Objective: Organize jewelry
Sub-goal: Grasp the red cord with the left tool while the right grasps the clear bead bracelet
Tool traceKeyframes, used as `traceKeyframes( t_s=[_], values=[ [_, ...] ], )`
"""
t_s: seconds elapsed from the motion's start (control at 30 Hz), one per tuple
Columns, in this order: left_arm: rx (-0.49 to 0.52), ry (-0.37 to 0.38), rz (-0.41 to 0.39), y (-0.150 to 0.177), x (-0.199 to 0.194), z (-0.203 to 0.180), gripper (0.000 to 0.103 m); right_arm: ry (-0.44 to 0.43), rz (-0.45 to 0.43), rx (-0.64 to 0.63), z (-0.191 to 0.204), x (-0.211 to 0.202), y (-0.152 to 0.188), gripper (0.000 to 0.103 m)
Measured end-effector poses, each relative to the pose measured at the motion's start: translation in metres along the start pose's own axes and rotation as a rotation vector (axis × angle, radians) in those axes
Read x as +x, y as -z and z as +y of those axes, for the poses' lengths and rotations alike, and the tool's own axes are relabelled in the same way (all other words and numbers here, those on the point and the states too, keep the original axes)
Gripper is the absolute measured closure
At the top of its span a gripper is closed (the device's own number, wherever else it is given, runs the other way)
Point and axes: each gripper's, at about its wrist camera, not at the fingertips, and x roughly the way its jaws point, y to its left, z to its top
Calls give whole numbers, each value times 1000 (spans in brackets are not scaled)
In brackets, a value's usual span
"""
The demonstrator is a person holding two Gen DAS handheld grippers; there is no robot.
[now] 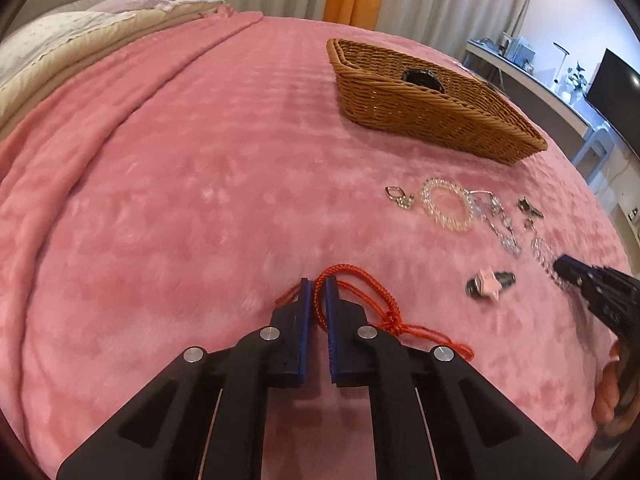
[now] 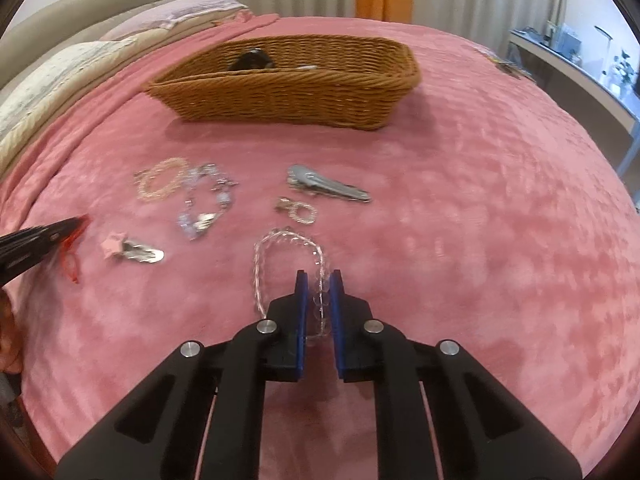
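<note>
My left gripper (image 1: pixel 317 286) is shut on a red cord bracelet (image 1: pixel 352 300) that lies on the pink blanket. My right gripper (image 2: pixel 319 280) is shut on a clear bead bracelet (image 2: pixel 262 258), its loop lying ahead on the blanket. The brown wicker basket (image 2: pixel 280 92) stands farther back and holds a dark round item (image 2: pixel 250 60). In the left wrist view the basket (image 1: pixel 432 112) is at the upper right, and the right gripper (image 1: pixel 560 270) enters from the right edge. The left gripper (image 2: pixel 78 224) shows at the left of the right wrist view.
Loose on the blanket: a pale pink bead bracelet (image 2: pixel 160 178), a blue-and-silver charm bracelet (image 2: pixel 208 208), a pink star hair clip (image 2: pixel 132 250), a grey hair clip (image 2: pixel 326 186), a small beaded ring piece (image 2: pixel 300 210). Pillows (image 2: pixel 48 76) lie at the left; a desk (image 2: pixel 580 64) stands at the right.
</note>
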Motion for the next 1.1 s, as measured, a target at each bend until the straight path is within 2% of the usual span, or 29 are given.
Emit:
traceKeyframes(
  t_s=[0.07,0.17,0.33,0.4,0.5,0.57,0.63,0.7,0.73,0.77,0.8,0.83,1.1],
  values=[
    [16,-6,-10,1,0,-3,98,-11,-15,11,-2,-3,1,93],
    [1,36,-31,6,-3,2,98,-32,-11,43,-9,-2,1,93],
    [-84,136,-46,10,-7,19,95,-15,-22,15,-2,-3,1,79],
    [-93,156,-47,11,-7,21,92,-3,-26,4,0,-3,0,70],
    [-75,164,-51,12,-8,17,84,9,-17,-3,1,3,-3,66],
    [-42,143,-54,13,-9,9,79,21,0,-12,3,8,-3,66],
    [-4,109,-59,15,-10,2,77,35,2,-25,5,9,-3,69],
    [33,68,-63,16,-11,-6,77,30,0,-50,11,9,-1,85],
    [48,51,-64,17,-11,-8,78,36,-3,-59,13,8,0,88],
    [59,36,-67,17,-11,-11,87,46,-5,-71,16,8,0,95],
    [72,26,-70,17,-11,-13,96,46,-7,-78,17,8,1,97],
    [81,24,-72,18,-12,-14,101,47,-12,-82,19,7,2,97],
    [130,52,-159,18,-34,-22,101,-25,-104,-71,17,-21,0,97]
  ],
)
